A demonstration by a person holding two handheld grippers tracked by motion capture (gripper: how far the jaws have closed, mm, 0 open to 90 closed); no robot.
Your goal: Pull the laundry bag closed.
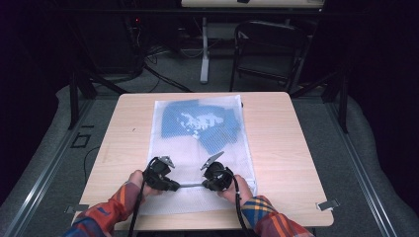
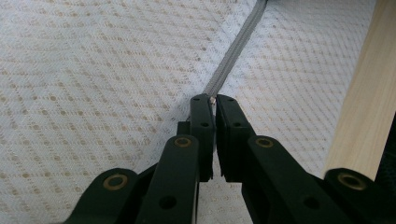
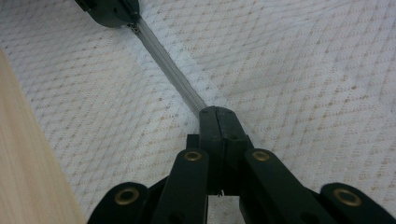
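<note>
A white mesh bag [image 1: 185, 148] lies flat on the wooden table [image 1: 286, 148], with blue cloth [image 1: 197, 121] inside its far half. A grey zipper [image 1: 190, 186] runs across the bag's near end. My left gripper [image 1: 177, 187] is shut on the small metal zipper pull [image 2: 213, 99], and the zipper tape [image 2: 238, 44] stretches away from its tips. My right gripper [image 1: 204, 185] faces it from the right. In the right gripper view, that gripper [image 3: 217, 112] is shut on the zipper [image 3: 168, 67], with the left gripper [image 3: 112, 9] farther along the tape.
The table's near edge shows as bare wood beside the bag [image 2: 364, 102] [image 3: 23, 154]. A dark folding chair [image 1: 269, 49] and a white table leg [image 1: 204, 49] stand beyond the far edge. Grey floor surrounds the table.
</note>
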